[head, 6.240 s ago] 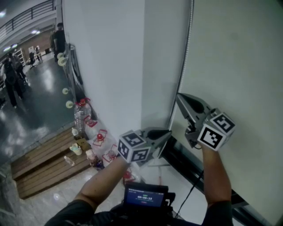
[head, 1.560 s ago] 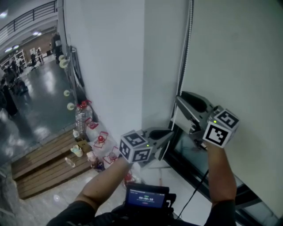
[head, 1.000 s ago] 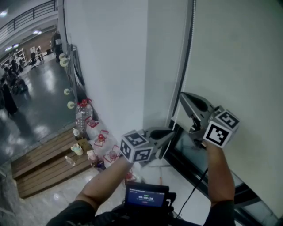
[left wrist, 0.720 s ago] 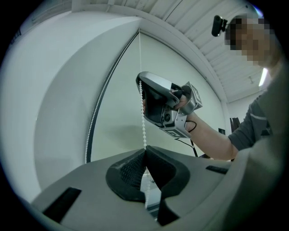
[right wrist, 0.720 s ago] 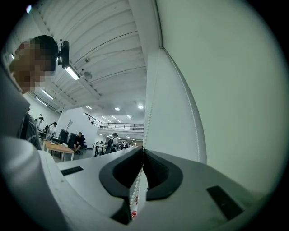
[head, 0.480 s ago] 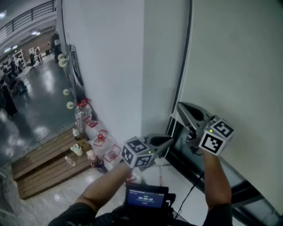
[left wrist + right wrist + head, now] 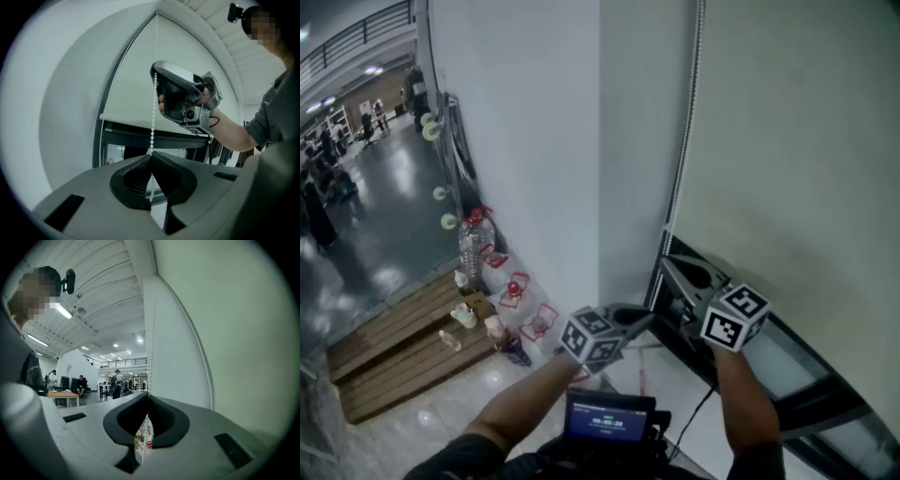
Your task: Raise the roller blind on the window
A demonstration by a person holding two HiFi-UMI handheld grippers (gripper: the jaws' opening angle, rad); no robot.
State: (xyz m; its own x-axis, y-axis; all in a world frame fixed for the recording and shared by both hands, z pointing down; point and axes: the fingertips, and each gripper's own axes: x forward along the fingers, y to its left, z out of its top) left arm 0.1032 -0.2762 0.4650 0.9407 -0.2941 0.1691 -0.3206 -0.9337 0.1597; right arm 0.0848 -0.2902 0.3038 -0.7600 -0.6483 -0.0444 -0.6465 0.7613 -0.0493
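Pale off-white roller blind (image 7: 787,141) hangs flat, covering nearly everything, its bottom bar (image 7: 136,123) just above a strip of bare window glass (image 7: 778,354). White bead chain (image 7: 153,105) drops straight beside its edge.

Floor (image 7: 384,253): glossy dark grey at 9 to 10 o'clock of head view, reflecting ceiling lights; pale and polished at 6 o'clock.
Wooden slatted platform (image 7: 384,361) lies flat on it at 8 o'clock, one long edge toward the white wall.
On the platform: cluster of small bottles (image 7: 462,316) upright, one clear bottle (image 7: 447,341) lying on its side.
Large clear water jug (image 7: 473,246), red cap, stands at wall base.
Red-and-white containers (image 7: 514,289) strung along wall base toward 6 o'clock; dark bottle (image 7: 514,351) just beside them.
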